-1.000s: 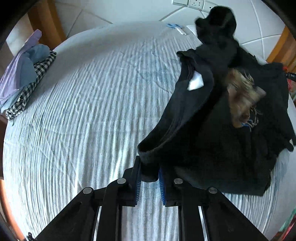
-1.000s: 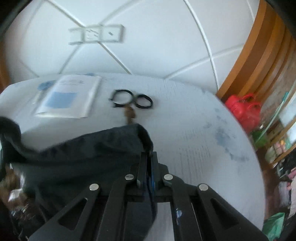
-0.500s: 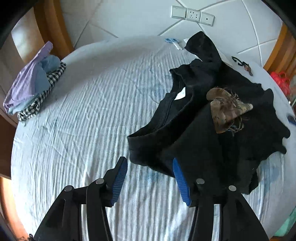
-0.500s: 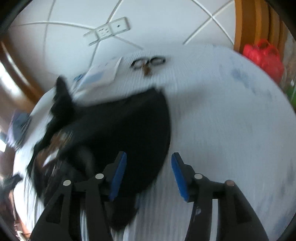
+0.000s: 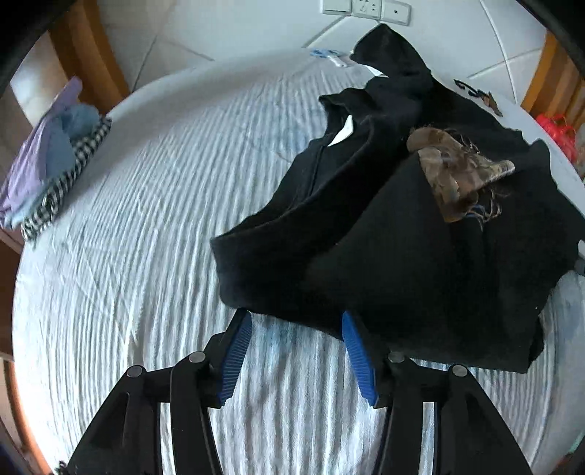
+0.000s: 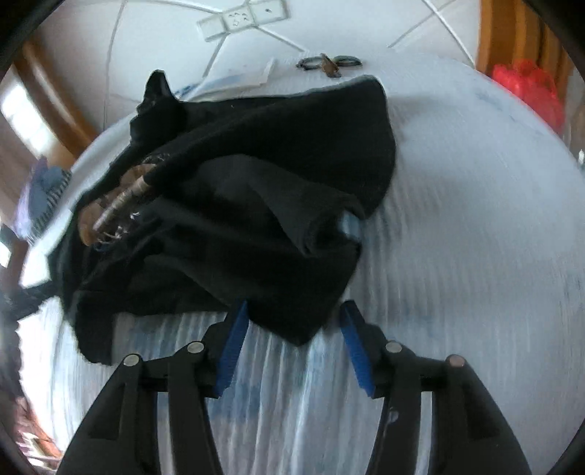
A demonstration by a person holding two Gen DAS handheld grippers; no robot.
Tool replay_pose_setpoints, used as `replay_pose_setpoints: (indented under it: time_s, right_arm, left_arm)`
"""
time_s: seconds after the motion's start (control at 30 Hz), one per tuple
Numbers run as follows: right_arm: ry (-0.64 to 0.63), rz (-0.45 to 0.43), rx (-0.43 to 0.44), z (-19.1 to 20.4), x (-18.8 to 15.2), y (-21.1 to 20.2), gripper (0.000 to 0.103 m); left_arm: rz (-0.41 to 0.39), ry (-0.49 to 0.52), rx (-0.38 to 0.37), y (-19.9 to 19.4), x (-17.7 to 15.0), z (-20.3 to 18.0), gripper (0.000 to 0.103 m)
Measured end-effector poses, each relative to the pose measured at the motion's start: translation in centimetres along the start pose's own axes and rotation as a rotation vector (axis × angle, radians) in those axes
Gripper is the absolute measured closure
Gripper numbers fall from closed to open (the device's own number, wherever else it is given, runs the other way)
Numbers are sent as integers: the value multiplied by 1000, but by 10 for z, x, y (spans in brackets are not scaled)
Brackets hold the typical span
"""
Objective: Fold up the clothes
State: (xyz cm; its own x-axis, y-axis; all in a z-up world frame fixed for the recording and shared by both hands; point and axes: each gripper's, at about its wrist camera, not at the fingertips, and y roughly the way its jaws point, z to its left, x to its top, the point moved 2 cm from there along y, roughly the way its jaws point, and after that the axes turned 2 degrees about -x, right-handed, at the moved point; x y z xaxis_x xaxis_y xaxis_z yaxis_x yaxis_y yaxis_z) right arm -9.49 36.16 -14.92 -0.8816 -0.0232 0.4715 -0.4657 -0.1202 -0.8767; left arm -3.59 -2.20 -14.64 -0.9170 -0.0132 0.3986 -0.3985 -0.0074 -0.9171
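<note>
A black garment (image 5: pixel 384 234) lies crumpled on the white striped bed sheet (image 5: pixel 146 237); a brown printed patch (image 5: pixel 453 175) shows on it. It also shows in the right wrist view (image 6: pixel 256 204). My left gripper (image 5: pixel 296 325) is open and empty, its blue pads just in front of the garment's near hem. My right gripper (image 6: pixel 292 318) is open and empty, with a corner of the garment lying between its tips.
A pile of purple, blue and checked clothes (image 5: pixel 47 160) sits at the bed's far left edge. Black glasses (image 6: pixel 329 64) and a white booklet (image 6: pixel 241 75) lie near the far edge. A red bag (image 6: pixel 530 87) is off the bed at right. Wall sockets (image 5: pixel 365 9) are behind.
Both grippers were shut on the black garment a second ago; they opened and let it drop onto the bed. Both have since drawn back slightly toward its near edge.
</note>
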Motion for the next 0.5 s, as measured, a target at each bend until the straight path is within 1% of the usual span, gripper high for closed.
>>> replay_pose_setpoints:
  time_s: [0.03,0.07,0.1,0.13,0.2,0.33,0.37,0.47,0.5]
  right_arm:
    - [-42,6,-26,6,4,3,55]
    - [-77,12,-51,13,8,5,68]
    - [-105,12,-66,19,14,4,82]
    - [-128,6,-79,25,19,2,94]
    - [-137,-29,-73,29,29,-16,94]
    - [-45,-103,6,7,37,-87,94]
    - [-23,-100,11,1,34,-101,94]
    - [43,-88,26,-19,24,-142,94]
    - [71,-73,30,-26,19,-151,94]
  left_arm:
    - [5,-6,-28,0,1,-2,89]
    - [14,-11,-47,-1,3,-4,98]
    - [14,1,-33,-3,5,-8,98]
    - [5,3,-38,-9,7,-10,98]
    - [-16,-1,-63,-24,11,-13,99]
    - [-54,-54,-187,-78,15,3,99]
    - [-61,-58,-197,-90,15,7,99]
    - [-51,-35,-170,-113,12,20,99]
    - [-41,-24,-160,-114,10,22,99]
